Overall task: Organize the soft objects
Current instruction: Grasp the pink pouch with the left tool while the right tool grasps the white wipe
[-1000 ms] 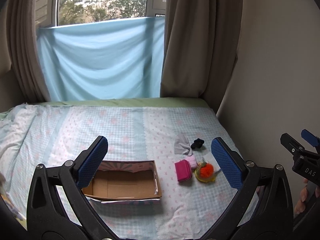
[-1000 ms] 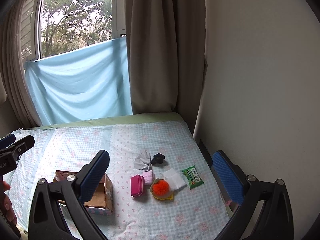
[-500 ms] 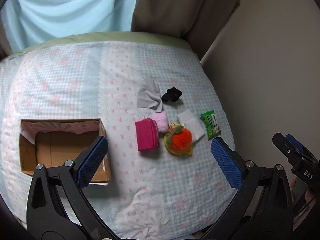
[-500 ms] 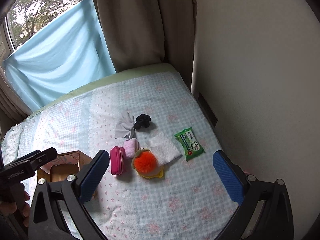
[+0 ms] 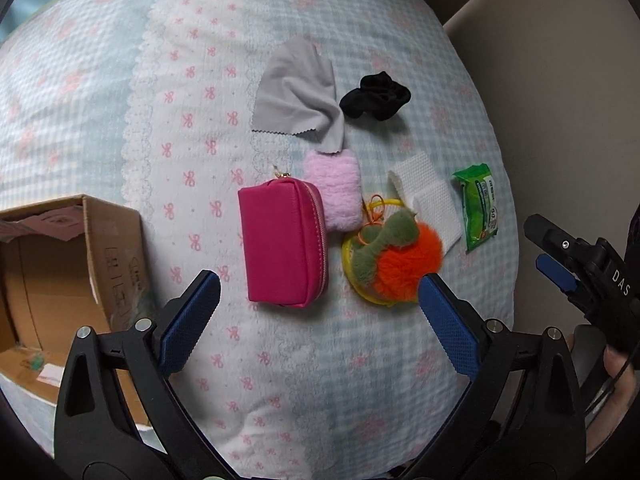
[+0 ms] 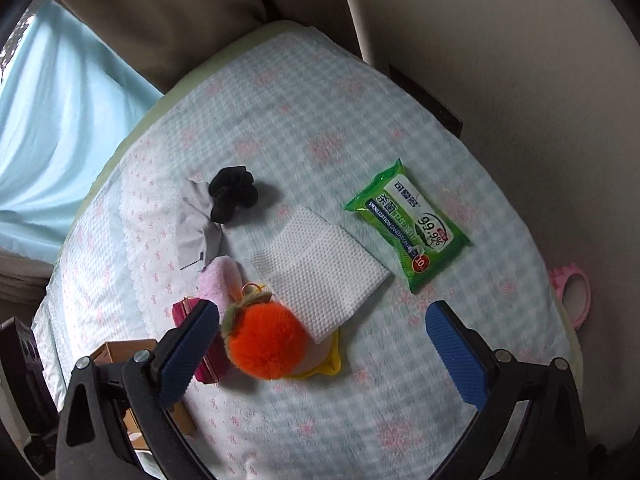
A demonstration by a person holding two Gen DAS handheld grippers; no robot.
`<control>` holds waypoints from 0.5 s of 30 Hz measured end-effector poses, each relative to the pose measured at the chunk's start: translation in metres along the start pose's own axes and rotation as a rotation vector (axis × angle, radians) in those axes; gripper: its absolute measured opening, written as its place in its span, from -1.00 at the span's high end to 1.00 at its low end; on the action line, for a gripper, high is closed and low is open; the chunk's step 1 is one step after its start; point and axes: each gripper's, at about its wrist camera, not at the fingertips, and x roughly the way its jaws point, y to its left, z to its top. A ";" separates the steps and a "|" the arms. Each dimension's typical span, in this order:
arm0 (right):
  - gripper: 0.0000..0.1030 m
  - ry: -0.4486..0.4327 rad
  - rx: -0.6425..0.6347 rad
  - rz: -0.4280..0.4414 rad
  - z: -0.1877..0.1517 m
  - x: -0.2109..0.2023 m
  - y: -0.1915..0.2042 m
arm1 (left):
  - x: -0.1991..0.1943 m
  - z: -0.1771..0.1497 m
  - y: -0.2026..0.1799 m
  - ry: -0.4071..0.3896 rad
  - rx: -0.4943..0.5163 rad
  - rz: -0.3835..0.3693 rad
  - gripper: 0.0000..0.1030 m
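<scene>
Since both grippers, L (image 5: 318, 294) & R (image 6: 322, 336), hover spread wide w/ nothing held above the clustered pouch (image 5: 282, 242), pompom (image 5: 402, 264) & pad (image 6: 320, 266), box (image 5: 60, 280) to the left, a grab risks snagging 2 items.

On the bed (image 5: 360, 360), counted:
1 cardboard box (image 5: 60, 264), at left edge.
1 magenta zip pouch (image 5: 280, 240).
1 pink fluffy pad (image 5: 334, 192).
1 grey cloth (image 5: 298, 92).
1 black scrunchie (image 5: 376, 94).
1 orange pom-pom w/ green bow (image 5: 404, 264), lying on 1 yellow item (image 6: 324, 366).
1 white folded wipe (image 6: 324, 268).
1 green wet-wipes pkt (image 6: 406, 226), nr right edge.
1 pink ring-shaped thing (image 6: 574, 292) beyond right edge.
Total approx. 9 loose items + 1 box.
</scene>
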 end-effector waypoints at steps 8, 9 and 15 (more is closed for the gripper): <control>-1.00 0.117 0.200 -0.036 0.013 0.089 -0.019 | 0.072 0.012 0.019 0.110 0.010 0.012 -0.91; -1.00 0.123 0.213 -0.036 0.014 0.096 -0.018 | 0.079 0.014 0.021 0.121 0.012 0.013 -0.91; -1.00 0.137 0.265 -0.090 0.024 0.127 -0.005 | 0.111 0.019 0.035 0.164 -0.013 0.000 -0.55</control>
